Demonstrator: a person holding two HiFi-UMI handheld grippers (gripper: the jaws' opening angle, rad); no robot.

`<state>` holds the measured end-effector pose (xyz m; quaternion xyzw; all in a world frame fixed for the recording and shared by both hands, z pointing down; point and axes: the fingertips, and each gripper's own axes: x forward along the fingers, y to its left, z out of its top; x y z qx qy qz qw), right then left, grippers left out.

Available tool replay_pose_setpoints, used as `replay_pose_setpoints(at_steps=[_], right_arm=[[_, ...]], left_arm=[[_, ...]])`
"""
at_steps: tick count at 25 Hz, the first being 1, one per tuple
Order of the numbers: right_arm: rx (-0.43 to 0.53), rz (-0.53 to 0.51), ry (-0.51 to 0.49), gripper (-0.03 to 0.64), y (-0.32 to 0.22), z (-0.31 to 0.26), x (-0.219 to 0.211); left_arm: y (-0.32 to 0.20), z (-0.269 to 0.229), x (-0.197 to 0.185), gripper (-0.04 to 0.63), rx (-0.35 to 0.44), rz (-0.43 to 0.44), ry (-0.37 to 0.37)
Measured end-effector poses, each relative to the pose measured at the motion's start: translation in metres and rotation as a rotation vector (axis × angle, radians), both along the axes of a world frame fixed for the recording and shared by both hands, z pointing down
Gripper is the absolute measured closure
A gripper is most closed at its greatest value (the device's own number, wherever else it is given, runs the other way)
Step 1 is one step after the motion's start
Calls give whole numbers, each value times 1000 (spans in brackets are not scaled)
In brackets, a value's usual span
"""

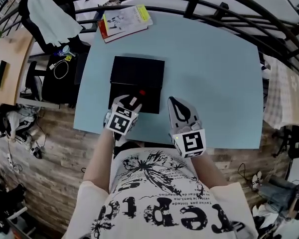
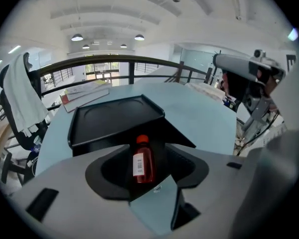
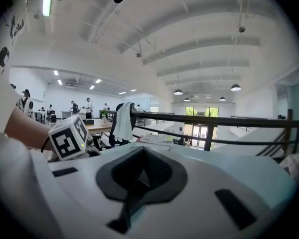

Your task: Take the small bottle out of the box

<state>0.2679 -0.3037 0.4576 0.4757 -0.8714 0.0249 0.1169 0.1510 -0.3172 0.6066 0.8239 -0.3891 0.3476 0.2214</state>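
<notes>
Head view: small bottle (image 1: 142,92) mostly covered by the left gripper (image 1: 131,100) (only a red bit shows); box (image 1: 137,71) near edge hidden under that same gripper; book (image 1: 124,20) cover print too small to read; left gripper view: label (image 2: 138,164) print illegible; box interior lost in shadow.
</notes>
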Motion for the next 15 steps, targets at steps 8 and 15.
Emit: replay_pose_setpoints(at_steps=[8, 15], right_arm=[[-23, 16, -12, 607, -10, 9, 18], [-37, 46, -5, 607, -12, 16, 35]], left_arm=[[-12, 57, 6, 350, -184, 67, -147], [-13, 87, 16, 348, -274, 149, -242]])
